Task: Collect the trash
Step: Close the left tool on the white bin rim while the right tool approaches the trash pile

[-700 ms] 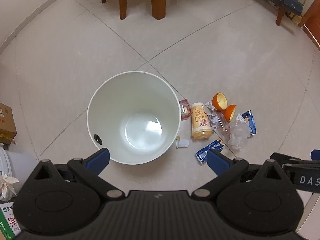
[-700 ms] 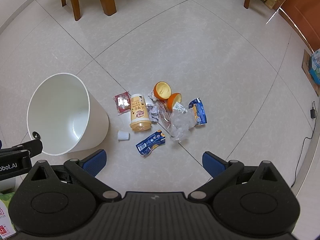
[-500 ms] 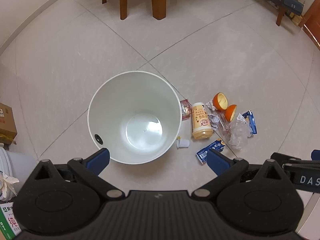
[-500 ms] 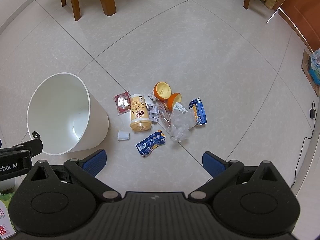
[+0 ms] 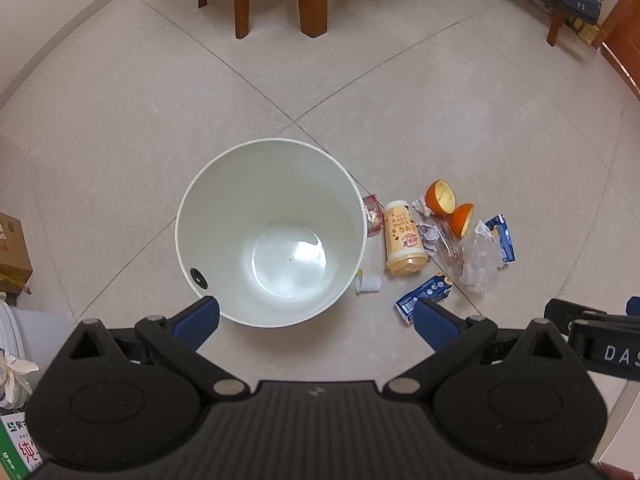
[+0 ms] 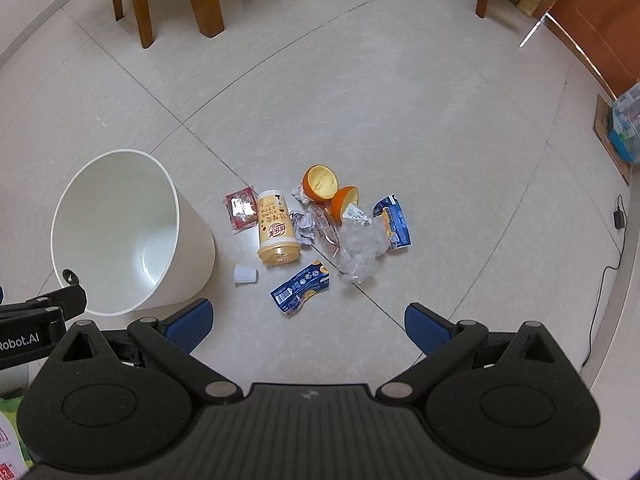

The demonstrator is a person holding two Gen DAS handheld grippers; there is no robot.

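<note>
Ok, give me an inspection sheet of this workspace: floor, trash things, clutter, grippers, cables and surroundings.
Surface: pale tiled floor, grout lines crossing it.
Job's things: white bin upright, nothing seen inside. Beside it on the floor: red wrapper, yellow cup on its side, two orange peel halves, crumpled paper, clear plastic bag, two blue wrappers, small white cap.
Clutter: cardboard box and packets at the left edge.
Grippers: left gripper open, above the bin's near rim; right gripper open, short of the trash; both hold nothing.
Cables: black cord and plug at the right wall.
Surroundings: wooden furniture legs, wooden door.
</note>
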